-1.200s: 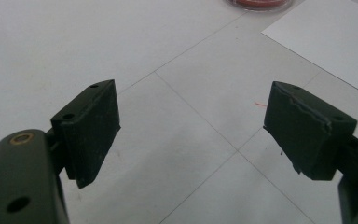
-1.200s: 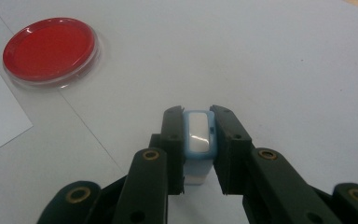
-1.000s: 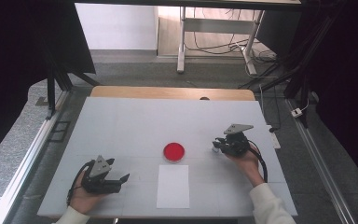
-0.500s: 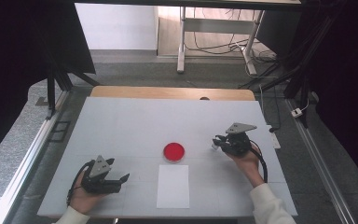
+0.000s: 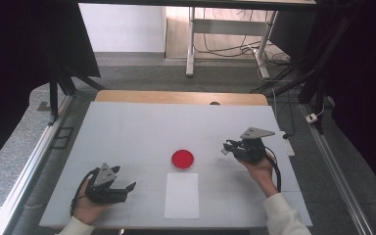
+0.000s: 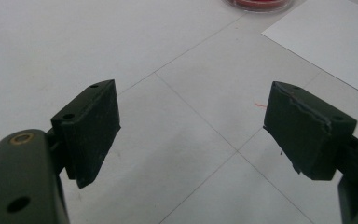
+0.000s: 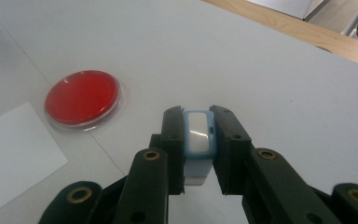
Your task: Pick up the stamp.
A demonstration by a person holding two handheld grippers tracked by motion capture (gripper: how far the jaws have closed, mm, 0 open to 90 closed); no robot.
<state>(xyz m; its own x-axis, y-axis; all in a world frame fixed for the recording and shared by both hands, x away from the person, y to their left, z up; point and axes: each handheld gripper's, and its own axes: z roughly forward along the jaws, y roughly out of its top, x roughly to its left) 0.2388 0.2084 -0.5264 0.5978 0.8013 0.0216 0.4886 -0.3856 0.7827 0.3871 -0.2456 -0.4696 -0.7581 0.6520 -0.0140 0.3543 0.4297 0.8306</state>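
Overhead, little differs from a second ago: the right gripper (image 5: 231,148) hovers right of the red dish (image 5: 182,159), the left gripper (image 5: 122,188) rests near the white sheet (image 5: 181,195). Along the left gripper, its jaws gape, empty. Along the right gripper (image 7: 197,135), the jaws clamp a small pale-blue block (image 7: 198,140), so carrying it on looks ready.
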